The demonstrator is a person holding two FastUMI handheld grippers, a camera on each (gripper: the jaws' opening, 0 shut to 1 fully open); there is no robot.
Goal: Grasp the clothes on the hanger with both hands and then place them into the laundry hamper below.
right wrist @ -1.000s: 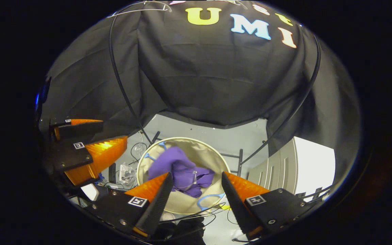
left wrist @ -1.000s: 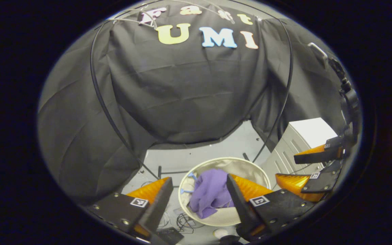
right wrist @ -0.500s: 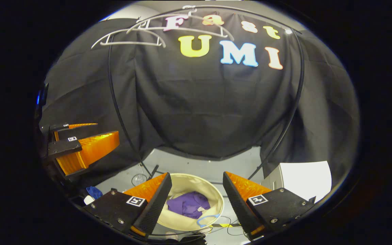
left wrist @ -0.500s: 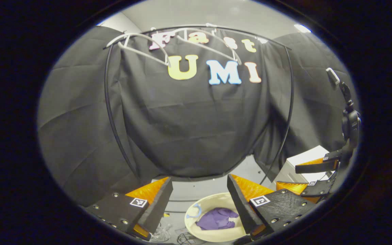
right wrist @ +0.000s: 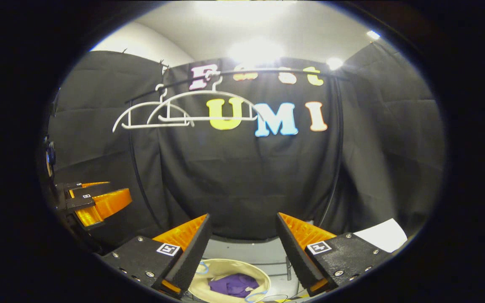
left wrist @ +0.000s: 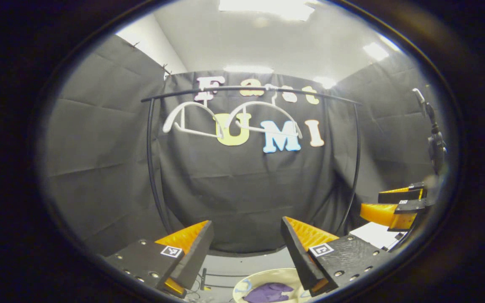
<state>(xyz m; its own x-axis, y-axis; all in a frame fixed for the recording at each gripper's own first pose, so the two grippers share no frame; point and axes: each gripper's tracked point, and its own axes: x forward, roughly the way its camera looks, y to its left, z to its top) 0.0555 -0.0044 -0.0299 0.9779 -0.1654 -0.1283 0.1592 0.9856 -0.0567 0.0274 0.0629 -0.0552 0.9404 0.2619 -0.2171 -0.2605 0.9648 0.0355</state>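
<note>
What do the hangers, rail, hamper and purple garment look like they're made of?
Hangers: likely moulded plastic, white, smooth, thick arched arms.
Rail: probably metal tube, thin, dark, faint sheen; can't confirm.
Laundry hamper: seemingly fabric, cream, matte, soft round wall.
Purple garment: soft cloth, matte, crumpled in folds inside the hamper.

Left gripper view: cam rides the left gripper (left wrist: pixel 246 240), faces fwd & slightly up at the back wall, well off from it. Right gripper view: same facing, from the right gripper (right wrist: pixel 242 235). Both share the rail (left wrist: pixel 251 89) w/ white hangers (right wrist: pixel 183 110), and the hamper (right wrist: pixel 225 269) low down.
</note>
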